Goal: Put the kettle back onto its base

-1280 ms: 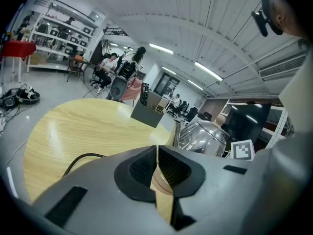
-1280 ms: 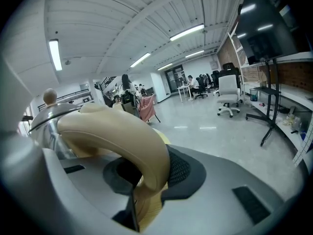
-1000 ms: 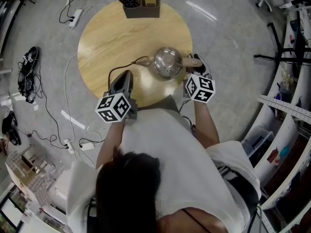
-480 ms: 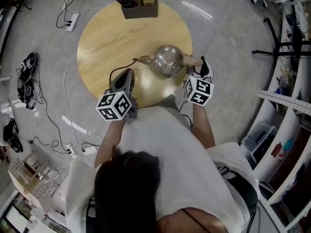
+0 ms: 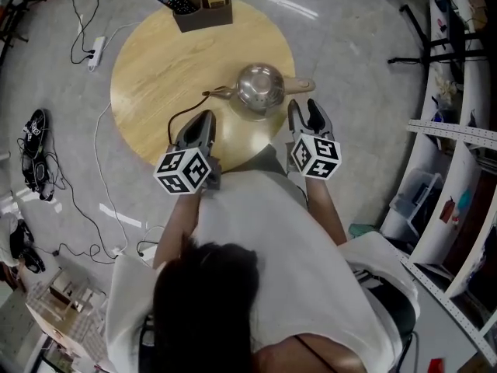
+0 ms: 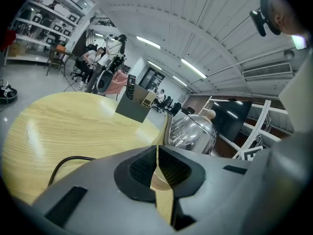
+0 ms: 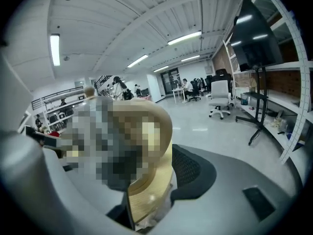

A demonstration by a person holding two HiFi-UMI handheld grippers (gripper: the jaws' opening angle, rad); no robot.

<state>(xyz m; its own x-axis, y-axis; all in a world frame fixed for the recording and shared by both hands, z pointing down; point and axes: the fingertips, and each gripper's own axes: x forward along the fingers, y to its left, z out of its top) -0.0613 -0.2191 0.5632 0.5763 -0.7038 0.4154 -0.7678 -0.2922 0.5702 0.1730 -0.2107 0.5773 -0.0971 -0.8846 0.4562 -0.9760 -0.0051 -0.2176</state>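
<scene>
right gripper (image 5: 302, 107): jaws set apart, just opened, nothing clamped. only the table edge is seen through the gap. kettle handle (image 5: 300, 86) is found just ahead, not touched. left gripper (image 5: 205, 118): jaws brought together, empty, held over the round table (image 5: 155, 61) beside the black cord (image 5: 180, 115). kettle (image 5: 260, 90) is stood upright on the table ahead of both. its base cannot be made out beneath it.

No text, label, brand or number can be read anywhere.
</scene>
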